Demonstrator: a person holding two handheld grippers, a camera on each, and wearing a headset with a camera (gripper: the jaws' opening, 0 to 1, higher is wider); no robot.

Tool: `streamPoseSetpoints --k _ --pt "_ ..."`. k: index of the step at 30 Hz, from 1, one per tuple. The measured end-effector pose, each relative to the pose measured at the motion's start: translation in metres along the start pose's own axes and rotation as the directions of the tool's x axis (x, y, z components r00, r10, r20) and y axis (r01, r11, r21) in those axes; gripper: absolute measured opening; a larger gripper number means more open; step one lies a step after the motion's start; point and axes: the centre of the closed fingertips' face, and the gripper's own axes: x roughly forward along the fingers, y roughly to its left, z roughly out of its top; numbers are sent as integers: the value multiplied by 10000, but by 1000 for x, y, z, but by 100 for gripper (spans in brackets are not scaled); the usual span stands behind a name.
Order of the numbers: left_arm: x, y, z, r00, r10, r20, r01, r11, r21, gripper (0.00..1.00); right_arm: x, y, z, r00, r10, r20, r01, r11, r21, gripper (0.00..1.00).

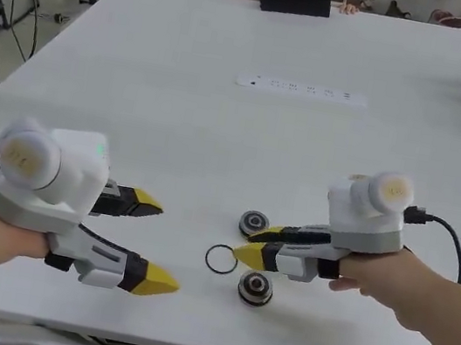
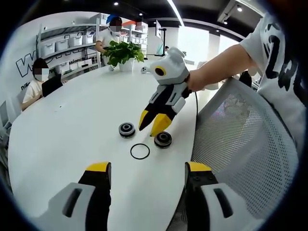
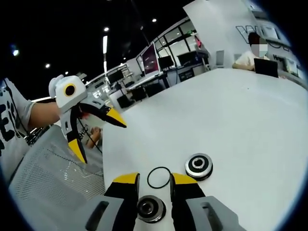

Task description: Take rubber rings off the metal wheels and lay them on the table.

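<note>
one thin black ring (image 1: 221, 259) lies flat beside two wheels (image 1: 254, 223) (image 1: 255, 288); both jaws open, empty.

Bright, even light on the white bench (image 1: 222, 118); shadows lie soft and faint. Ceiling spots (image 3: 154, 20) and a strip lamp (image 3: 106, 44) glare overhead. Window (image 2: 195, 41) blown out. Both gripper views bow hard at the edges. Head view sharp.

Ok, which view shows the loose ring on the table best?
The left gripper view: the ring lies whole on bare table, nothing across it. The head view shows it small, by the right gripper's tip. The right gripper view has it crowded between its own jaw tips.
</note>
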Motion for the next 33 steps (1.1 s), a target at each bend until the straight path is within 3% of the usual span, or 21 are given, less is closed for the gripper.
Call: streamPoseSetpoints --k 19,33 --pt "21 -7 21 9989 -472 83 469 9984 308 57 -33 6 -1 9990 63 452 -48 9994 -338 26" --pt "30 -9 26 9975 -697 -64 699 9960 562 55 -44 9 -12 9991 133 415 -104 9975 -697 28"
